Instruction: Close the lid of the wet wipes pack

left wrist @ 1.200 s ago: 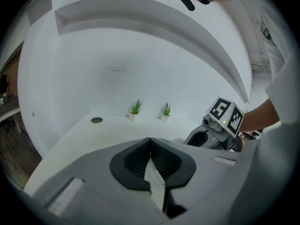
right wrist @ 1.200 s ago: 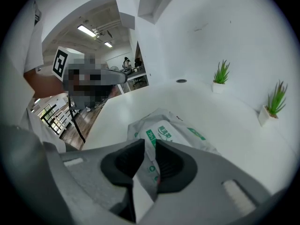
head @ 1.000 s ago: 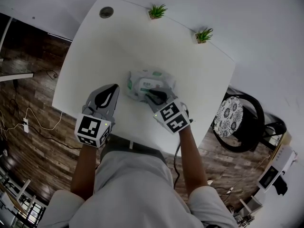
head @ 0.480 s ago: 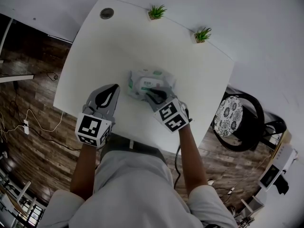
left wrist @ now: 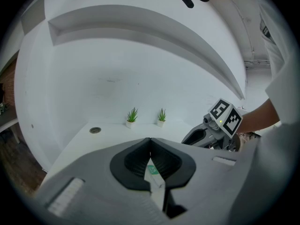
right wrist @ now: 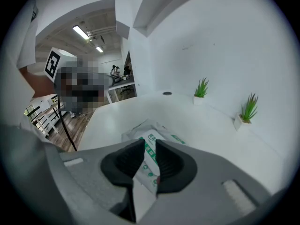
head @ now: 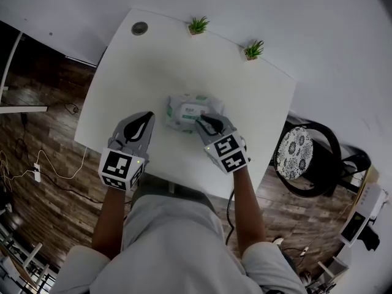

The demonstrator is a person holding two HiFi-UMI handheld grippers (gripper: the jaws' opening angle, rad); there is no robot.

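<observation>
Right gripper: has edged slightly toward the right of the pack's near side since a second ago, and its tips still rest there.
Right gripper jaws: in the right gripper view they are closed down to a narrow slit. The lid flap, thin white film with green print, runs through the slit and looks pinched between them.
Left gripper: stays where it was, lying on the table left of the pack and not touching it.
Left gripper jaws: tips pressed together, holding nothing.
Wet wipes pack: a soft white pouch with green lettering. It lies flat near the middle of the white table, a little toward the person.
Pack seen from the right gripper: crinkled and slack just beyond the jaw tips.
Lid state: I judge it not yet sealed, since the flap is still in the jaws and not pressed flat.
Risk, pack shifting: nothing braces the pouch, so a pull or push from the right gripper could drag or lift the whole pack instead of laying the flap down.
Risk, flap slipping: the film is thin and smooth, so it may slide out of the pinch before it is over the opening.
Risk, poor seal: if the flap is let go crooked or creased, it may land off the opening and spring back up.
</observation>
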